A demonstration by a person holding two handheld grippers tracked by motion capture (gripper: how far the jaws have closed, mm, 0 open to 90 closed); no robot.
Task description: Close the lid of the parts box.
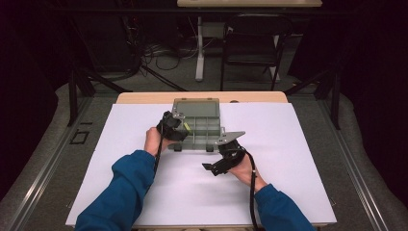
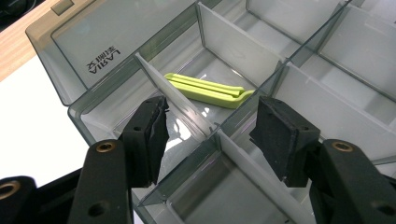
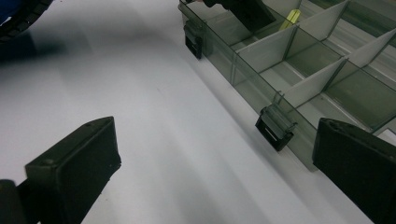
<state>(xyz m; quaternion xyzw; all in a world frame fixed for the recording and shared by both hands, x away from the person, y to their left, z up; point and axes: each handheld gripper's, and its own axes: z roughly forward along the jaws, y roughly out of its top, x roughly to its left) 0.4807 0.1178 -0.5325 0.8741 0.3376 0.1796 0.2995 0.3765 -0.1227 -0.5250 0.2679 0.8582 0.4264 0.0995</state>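
While the left gripper (image 2: 210,135) is hovering over the organizer box (image 1: 197,107), I am keeping its jaws spread and empty. Ahead of them, the green clip (image 2: 208,90) is lying crosswise in its compartment, apparently untouched. The right gripper (image 3: 215,172) is waiting wide open on the desk (image 1: 288,159).

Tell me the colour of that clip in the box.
Lime green; the clip shows best in the left gripper view.

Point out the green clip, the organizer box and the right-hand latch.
green clip (image 2: 208,90), left gripper view, middle of its body
organizer box (image 1: 196,107), high view, open lid
latch (image 3: 274,127), right gripper view, its black front face
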